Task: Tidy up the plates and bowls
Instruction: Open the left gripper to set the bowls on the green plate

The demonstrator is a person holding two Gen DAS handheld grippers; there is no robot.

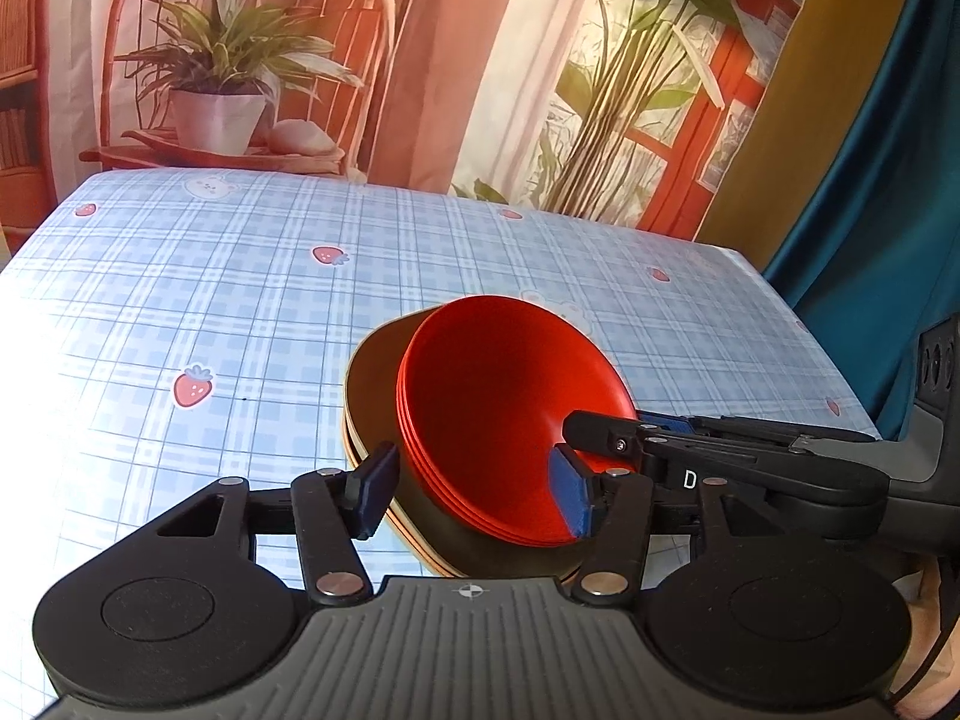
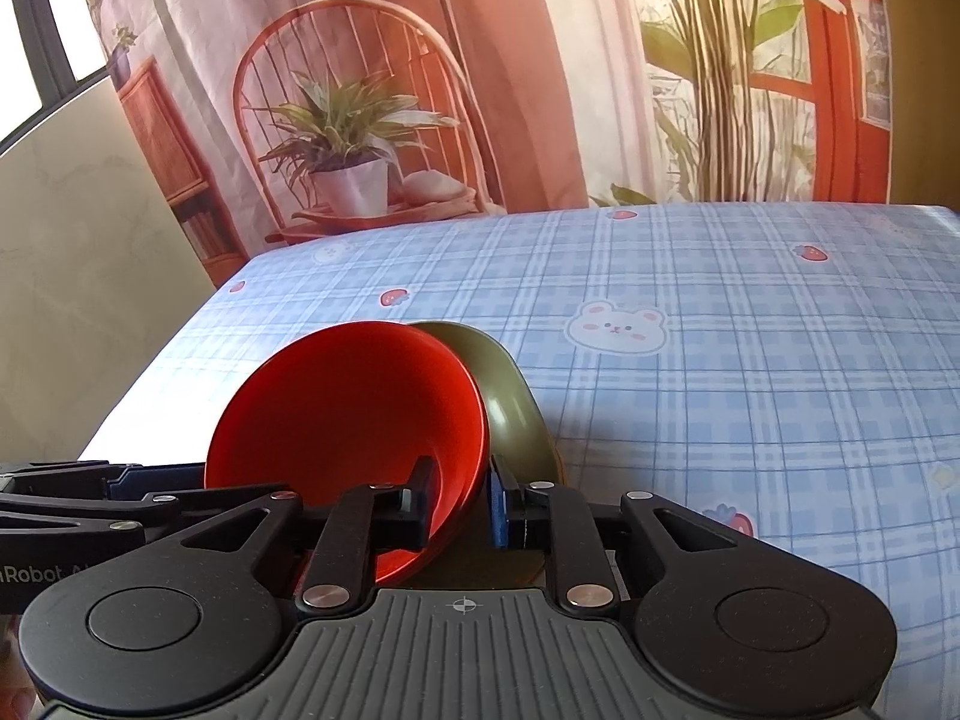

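A stack of red bowls (image 1: 504,396) sits nested in olive bowls (image 1: 372,384) and leans tilted on the blue plaid table (image 1: 240,312). My left gripper (image 1: 474,495) is open and straddles the near rims: its left pad stands beside the olive wall and its right pad inside the top red bowl. The right gripper's fingers (image 1: 594,429) reach in from the right. In the right wrist view my right gripper (image 2: 459,504) is shut on the red bowls' (image 2: 348,408) rim, one finger inside and the blue pad outside. The olive bowl (image 2: 510,408) lies behind.
A printed backdrop (image 1: 252,60) of a chair and plants hangs behind the table's far edge. A teal curtain (image 1: 888,240) is beyond the table's right edge, and a pale wall (image 2: 78,276) stands off its left edge. The tablecloth (image 2: 750,408) stretches to the right.
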